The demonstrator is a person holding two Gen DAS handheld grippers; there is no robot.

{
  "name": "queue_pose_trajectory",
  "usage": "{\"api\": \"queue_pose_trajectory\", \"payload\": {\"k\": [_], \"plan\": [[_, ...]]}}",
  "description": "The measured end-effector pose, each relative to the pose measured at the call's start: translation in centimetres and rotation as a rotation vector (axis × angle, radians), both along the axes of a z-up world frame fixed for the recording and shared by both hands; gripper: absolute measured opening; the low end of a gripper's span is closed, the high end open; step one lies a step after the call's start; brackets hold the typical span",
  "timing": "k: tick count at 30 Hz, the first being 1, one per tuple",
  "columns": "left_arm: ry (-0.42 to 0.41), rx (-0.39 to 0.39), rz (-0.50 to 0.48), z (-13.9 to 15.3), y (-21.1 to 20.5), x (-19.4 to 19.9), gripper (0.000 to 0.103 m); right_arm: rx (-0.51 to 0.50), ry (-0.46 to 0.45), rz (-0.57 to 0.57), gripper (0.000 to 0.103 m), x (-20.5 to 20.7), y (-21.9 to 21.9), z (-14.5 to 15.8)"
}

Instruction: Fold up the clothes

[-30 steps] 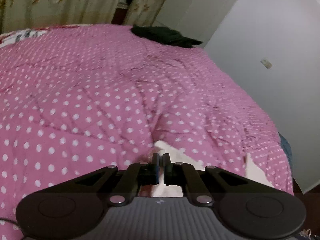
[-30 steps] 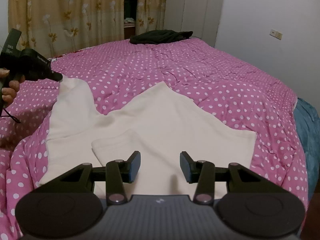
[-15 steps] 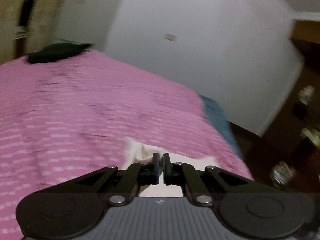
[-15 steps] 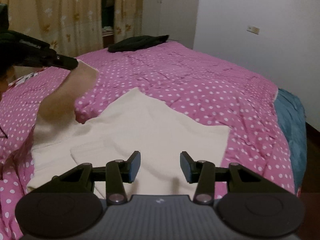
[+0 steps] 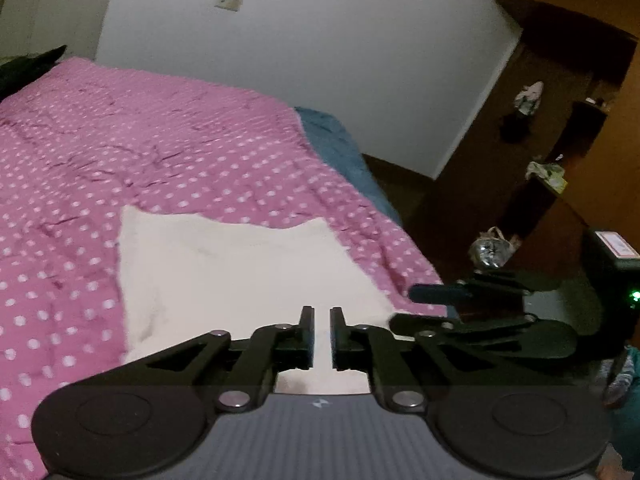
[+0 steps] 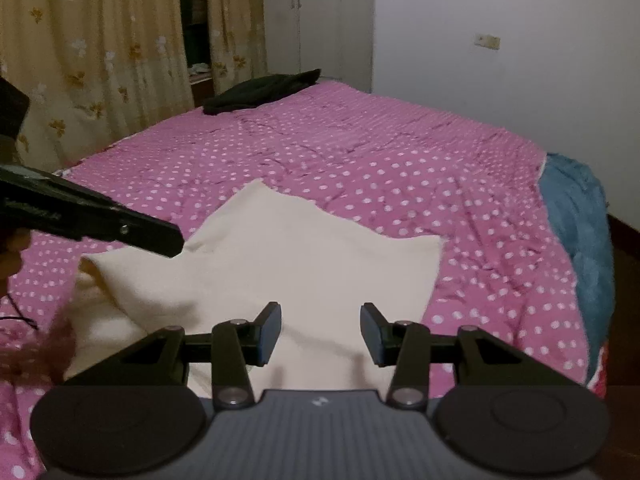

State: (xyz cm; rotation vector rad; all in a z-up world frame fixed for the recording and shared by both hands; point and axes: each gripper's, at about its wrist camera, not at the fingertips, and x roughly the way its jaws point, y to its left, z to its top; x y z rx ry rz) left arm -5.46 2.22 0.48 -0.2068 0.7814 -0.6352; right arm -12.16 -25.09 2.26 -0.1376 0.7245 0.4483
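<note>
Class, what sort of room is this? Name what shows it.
Most likely a home bedroom: a bed under a pink polka-dot quilt, floral curtains and white wardrobe doors.

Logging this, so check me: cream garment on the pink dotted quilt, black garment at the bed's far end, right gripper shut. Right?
Not quite. The right gripper is open, jaws wide apart over the cream garment, as the right wrist view shows. The rest holds: it lies on the pink dotted quilt, with the black garment at the far end.
</note>
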Motion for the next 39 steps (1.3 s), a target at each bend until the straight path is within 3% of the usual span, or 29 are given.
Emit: {"api": "queue_pose_trajectory", "payload": {"k": [2,11,13,19,36,39], "plan": [[0.015,-0.022,0.001,0.0,1.0,0.1,0.013,0.007,0.010,0.009,0.044,0.0,0.3,-0.1],[0.027,0.093,0.099,-1.6,3.3,1.0,0.021,0.072,0.156,0.029,0.044,1.6,0.9,-1.8],[0.019,0.117,0.113,-1.9,3.6,1.0,0.030,0.073,0.176,0.030,0.044,1.6,1.1,-2.2],[-0.039,0.187,0.154,-1.9,4.9,0.8,0.044,0.083,0.184,0.014,0.044,1.4,0.6,-2.0],[-0.039,0.224,0.229,-1.6,7.3,1.4,0.055,0.193,0.290,0.005,0.045,2.0,0.9,-4.0],[-0.057,0.242,0.221,-1.4,6.7,1.5,0.061,0.199,0.292,0.013,0.040,2.2,1.3,-4.2]]}}
